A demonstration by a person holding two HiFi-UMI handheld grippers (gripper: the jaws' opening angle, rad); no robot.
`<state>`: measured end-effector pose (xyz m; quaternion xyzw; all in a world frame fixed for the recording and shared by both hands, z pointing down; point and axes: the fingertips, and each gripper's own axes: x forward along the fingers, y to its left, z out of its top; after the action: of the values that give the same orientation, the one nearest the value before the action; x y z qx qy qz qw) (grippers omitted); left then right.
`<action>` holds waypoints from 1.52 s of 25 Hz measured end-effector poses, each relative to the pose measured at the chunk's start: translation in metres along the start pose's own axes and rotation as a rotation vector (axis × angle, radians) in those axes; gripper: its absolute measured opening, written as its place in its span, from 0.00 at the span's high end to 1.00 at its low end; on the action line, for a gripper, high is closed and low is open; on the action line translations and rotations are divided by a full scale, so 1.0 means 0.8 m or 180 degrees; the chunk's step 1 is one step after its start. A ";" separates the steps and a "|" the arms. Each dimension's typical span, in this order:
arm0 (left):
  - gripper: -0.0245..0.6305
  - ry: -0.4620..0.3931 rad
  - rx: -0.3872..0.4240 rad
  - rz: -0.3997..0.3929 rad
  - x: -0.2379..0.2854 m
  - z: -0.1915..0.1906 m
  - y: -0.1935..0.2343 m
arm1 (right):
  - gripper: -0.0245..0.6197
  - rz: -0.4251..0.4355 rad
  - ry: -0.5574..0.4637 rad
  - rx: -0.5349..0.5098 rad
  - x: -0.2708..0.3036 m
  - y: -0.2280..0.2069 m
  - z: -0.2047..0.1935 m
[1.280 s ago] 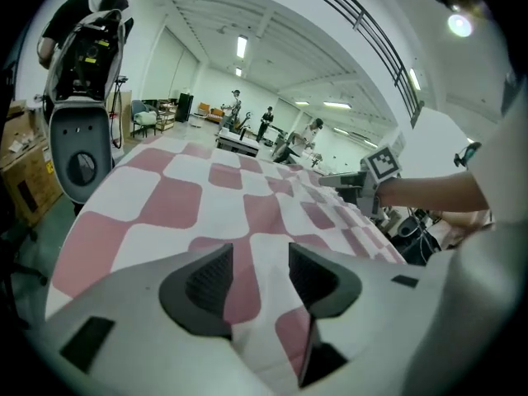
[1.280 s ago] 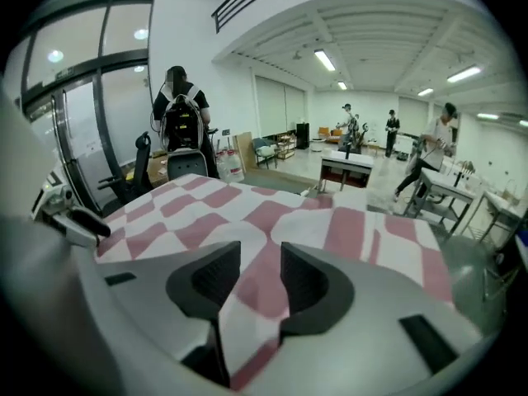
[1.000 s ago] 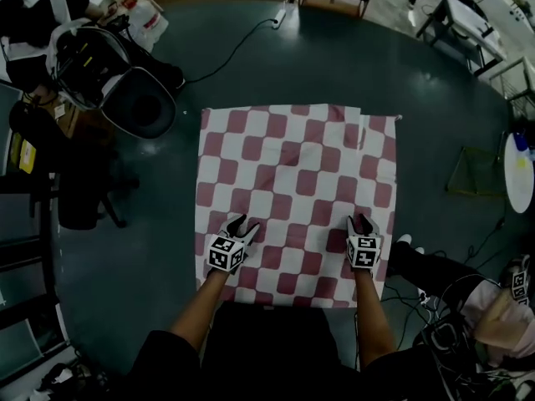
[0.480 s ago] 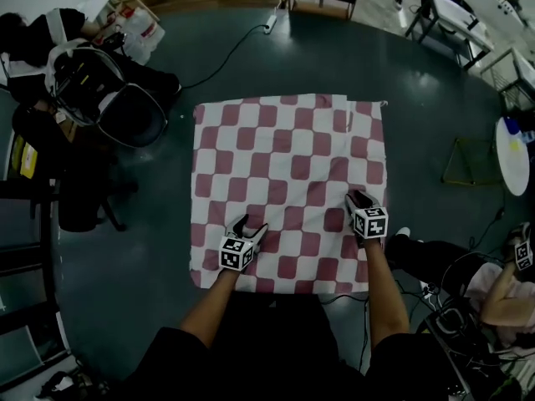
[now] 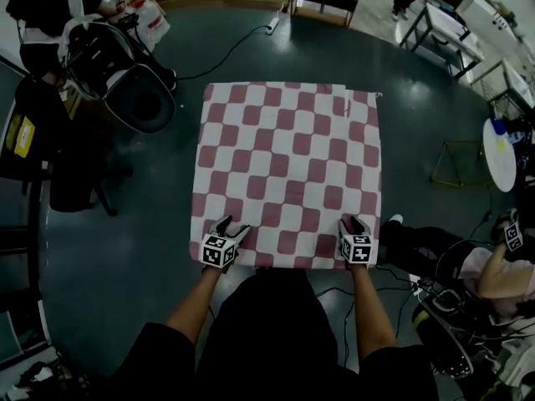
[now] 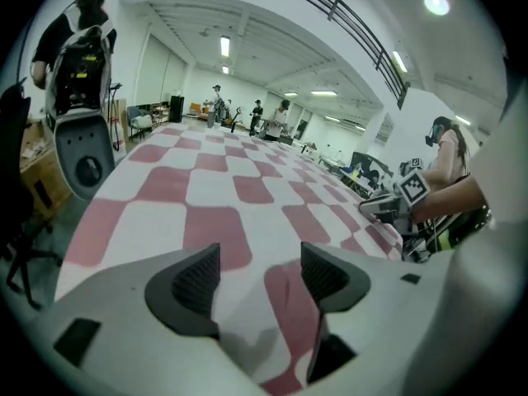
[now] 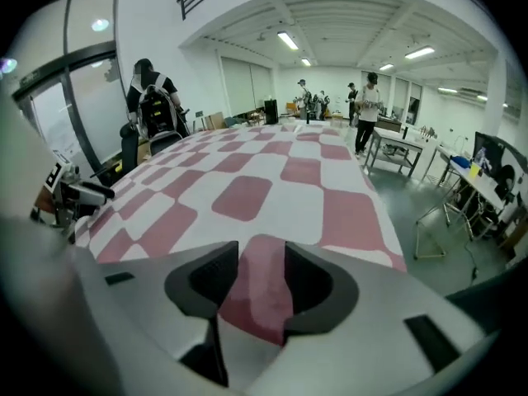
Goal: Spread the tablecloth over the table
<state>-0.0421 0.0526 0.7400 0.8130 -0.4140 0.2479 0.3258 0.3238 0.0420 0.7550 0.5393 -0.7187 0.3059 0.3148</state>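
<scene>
The red-and-white checked tablecloth [image 5: 288,157] lies spread flat over the table, with a small fold at its far right corner. Both grippers sit at its near edge. My left gripper [image 5: 235,226] is open near the left corner, and in the left gripper view [image 6: 260,258] its pads stand wide apart above the cloth [image 6: 214,172]. My right gripper [image 5: 355,222] is near the right corner. In the right gripper view [image 7: 260,258] its jaws are opening, with a red patch of the cloth [image 7: 272,172] showing between the pads.
An office chair with a backpack [image 5: 138,98] stands by the table's far left corner, with a person [image 5: 42,15] beyond it. A round white table [image 5: 506,153] and a wire frame [image 5: 456,161] stand to the right. Another person [image 5: 501,282] sits at the near right amid cables.
Both grippers have drawn back across the cloth toward me, from well inside it to its near edge. The right one went outward to the right first.
</scene>
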 end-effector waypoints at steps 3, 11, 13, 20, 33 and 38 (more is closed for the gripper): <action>0.50 -0.0164 0.0085 0.0036 -0.010 -0.013 -0.024 | 0.68 0.0092 -0.0164 -0.0118 -0.007 -0.013 0.008; 0.49 -0.0238 -0.0027 0.0131 -0.040 -0.079 -0.038 | 0.69 0.0359 -0.0089 -0.0314 -0.011 0.013 -0.021; 0.49 -0.0241 -0.0068 0.0167 -0.036 -0.080 -0.042 | 0.69 0.0409 -0.0099 -0.0307 -0.013 0.008 -0.024; 0.50 -0.0199 -0.0204 0.0022 -0.047 -0.072 -0.037 | 0.65 0.0338 -0.0194 -0.0169 -0.017 0.026 -0.019; 0.59 -0.1202 -0.0411 -0.0898 -0.153 0.034 -0.178 | 0.73 0.0568 -0.1200 0.0273 -0.213 0.175 0.059; 0.89 -0.1556 -0.0185 -0.1212 -0.197 0.101 -0.241 | 0.91 0.0645 -0.1649 0.0142 -0.276 0.224 0.127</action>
<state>0.0450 0.1597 0.5178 0.9018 -0.3273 -0.0324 0.2803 0.1868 0.1329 0.5016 0.5317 -0.8186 0.2034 0.0765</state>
